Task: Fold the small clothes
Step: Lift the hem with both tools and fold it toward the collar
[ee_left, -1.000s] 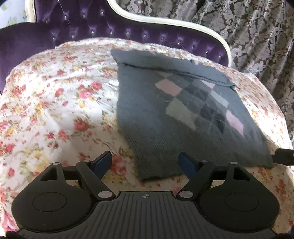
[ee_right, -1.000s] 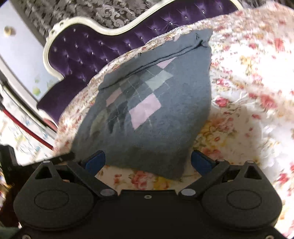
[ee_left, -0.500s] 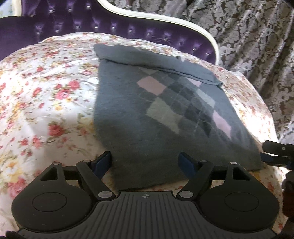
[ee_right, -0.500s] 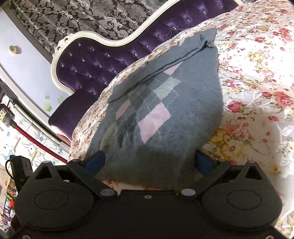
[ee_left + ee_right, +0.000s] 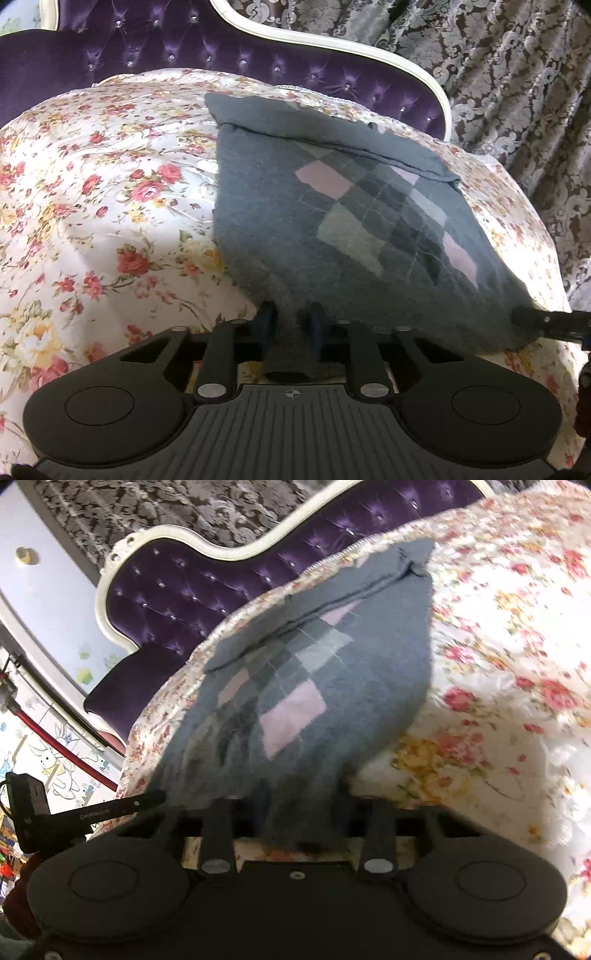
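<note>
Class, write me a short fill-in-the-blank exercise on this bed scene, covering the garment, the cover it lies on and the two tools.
1. The grey sweater has a diamond pattern in grey and ____.
2. It lies on a bedspread printed with ____.
3. The headboard is upholstered in ____.
4. The left tool and right tool are each shut on the sweater's ____ edge.

Missing words: pink; flowers; purple; near

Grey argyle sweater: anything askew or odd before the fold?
Nothing stands out. The sweater lies flat on the floral bedspread, its far edge already folded over; left tongs and right tongs have just closed on its near hem.
</note>
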`<action>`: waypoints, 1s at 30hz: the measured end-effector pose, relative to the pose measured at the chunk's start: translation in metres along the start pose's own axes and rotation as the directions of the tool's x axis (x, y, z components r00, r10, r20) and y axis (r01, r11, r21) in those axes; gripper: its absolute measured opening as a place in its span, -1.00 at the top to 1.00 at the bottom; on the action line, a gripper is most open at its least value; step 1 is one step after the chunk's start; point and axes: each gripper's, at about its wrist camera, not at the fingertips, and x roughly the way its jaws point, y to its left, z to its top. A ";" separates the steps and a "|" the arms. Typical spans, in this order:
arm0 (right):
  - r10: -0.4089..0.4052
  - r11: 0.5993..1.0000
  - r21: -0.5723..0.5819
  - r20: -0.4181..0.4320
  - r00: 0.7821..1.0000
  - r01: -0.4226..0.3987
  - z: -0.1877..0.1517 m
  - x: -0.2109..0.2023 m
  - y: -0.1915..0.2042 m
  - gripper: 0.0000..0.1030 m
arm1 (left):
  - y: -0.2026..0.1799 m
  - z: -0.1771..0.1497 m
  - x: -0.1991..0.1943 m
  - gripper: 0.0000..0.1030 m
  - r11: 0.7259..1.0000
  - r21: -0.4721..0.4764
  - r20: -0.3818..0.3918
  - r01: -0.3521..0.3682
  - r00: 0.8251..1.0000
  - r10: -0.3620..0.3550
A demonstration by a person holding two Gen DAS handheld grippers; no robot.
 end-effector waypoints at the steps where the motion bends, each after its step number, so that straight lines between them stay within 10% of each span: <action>1: 0.001 1.000 0.006 -0.009 1.000 -0.001 0.000 0.000 -0.002 0.59 | 0.000 -0.001 0.000 0.79 1.000 0.003 -0.002 0.007 1.000 -0.007; 12: 0.068 0.997 0.026 0.102 0.992 -0.072 0.026 -0.021 0.006 0.77 | -0.001 0.025 -0.022 0.89 0.999 -0.020 0.130 0.044 0.991 -0.041; 30: 0.148 0.989 -0.036 0.331 0.932 -0.144 0.171 0.021 -0.003 0.77 | -0.009 0.173 0.012 0.89 0.995 0.053 0.379 0.087 0.920 -0.101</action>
